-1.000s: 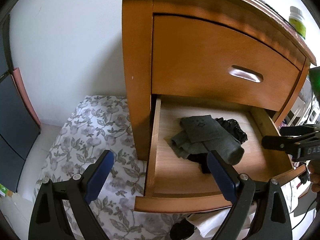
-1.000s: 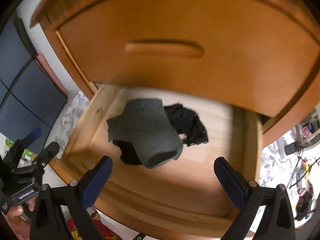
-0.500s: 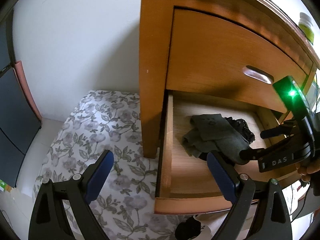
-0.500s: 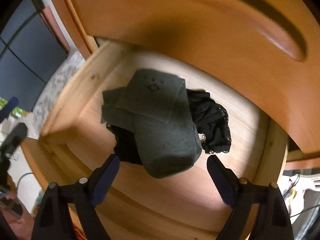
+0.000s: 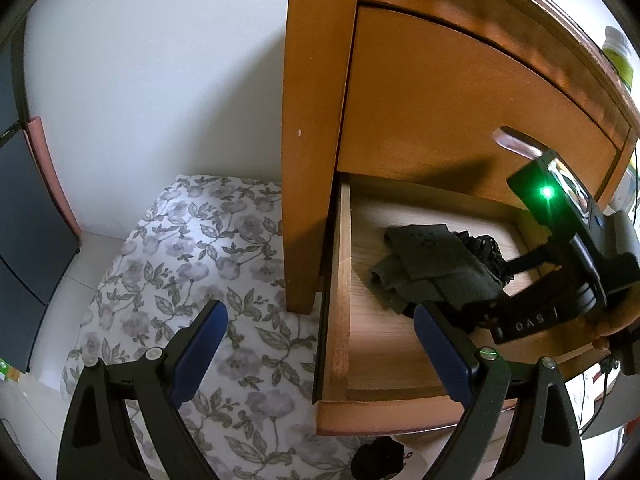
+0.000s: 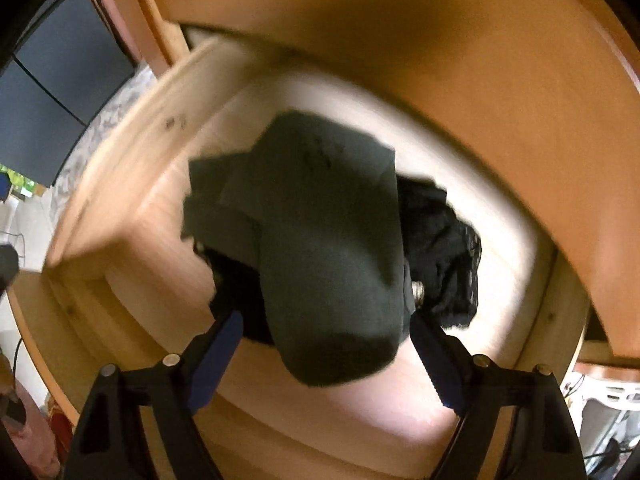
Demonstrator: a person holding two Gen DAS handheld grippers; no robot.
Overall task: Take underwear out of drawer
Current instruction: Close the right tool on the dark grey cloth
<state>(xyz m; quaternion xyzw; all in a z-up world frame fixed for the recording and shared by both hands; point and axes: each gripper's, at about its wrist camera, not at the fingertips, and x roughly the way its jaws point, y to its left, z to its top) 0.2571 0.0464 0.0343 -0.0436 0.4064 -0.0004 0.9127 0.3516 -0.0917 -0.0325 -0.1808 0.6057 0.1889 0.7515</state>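
Note:
The lower drawer (image 5: 340, 280) of a wooden nightstand stands pulled out. In it lies a folded dark green pair of underwear (image 6: 320, 240) on top of black lace underwear (image 6: 444, 248). My right gripper (image 6: 322, 320) points steeply down into the drawer. Its jaws are closing, and its blue fingertips (image 6: 228, 328) flank the near end of the pile, which sits between them. The left wrist view shows the green underwear (image 5: 436, 264) and the right gripper (image 5: 496, 284) lowered onto it. My left gripper (image 5: 320, 314) hangs open and empty above the drawer's left wall.
The upper drawer is shut, with a metal handle (image 5: 516, 144). A floral mat (image 5: 192, 248) covers the floor left of the nightstand, below a white wall. A dark panel (image 5: 24, 220) stands at the far left. A bottle (image 5: 620, 56) stands on the nightstand top.
My right gripper has come down into the drawer and rolled, its fingers narrowing around the underwear pile. The left wrist view has swung a little to the left.

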